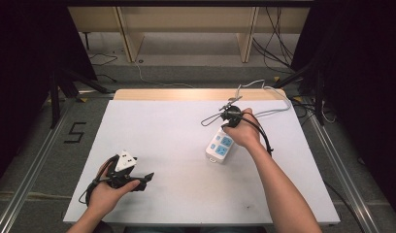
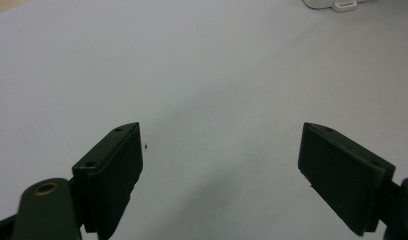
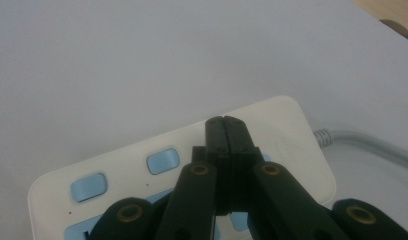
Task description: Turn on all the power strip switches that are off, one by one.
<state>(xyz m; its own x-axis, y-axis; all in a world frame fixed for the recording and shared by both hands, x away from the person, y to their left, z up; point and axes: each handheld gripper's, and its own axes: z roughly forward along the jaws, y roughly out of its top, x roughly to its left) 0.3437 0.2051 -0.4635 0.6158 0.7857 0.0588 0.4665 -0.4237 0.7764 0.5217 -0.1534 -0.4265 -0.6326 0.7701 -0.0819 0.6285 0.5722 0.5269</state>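
A white power strip (image 1: 220, 145) with blue sockets lies right of centre on the white-covered table (image 1: 176, 141). Its grey cable (image 1: 273, 109) runs off toward the far right corner. My right gripper (image 1: 226, 130) sits over the strip's far end, largely under the hand. In the right gripper view, its jaws (image 3: 225, 121) are pressed together just above the strip (image 3: 287, 130), with nothing visible between them; the cable (image 3: 362, 145) leaves at the right. My left gripper (image 1: 145, 178) rests near the front left of the table. It stands wide open (image 2: 221, 129) over bare tabletop, with the strip's end (image 2: 322, 4) far ahead.
A strip of bare wood (image 1: 186, 93) shows along the table's far edge. On the floor to the left is a taped "5" (image 1: 75, 132). Dark stand legs (image 1: 55, 97) flank both sides, and loose cables (image 1: 278, 43) trail behind the table.
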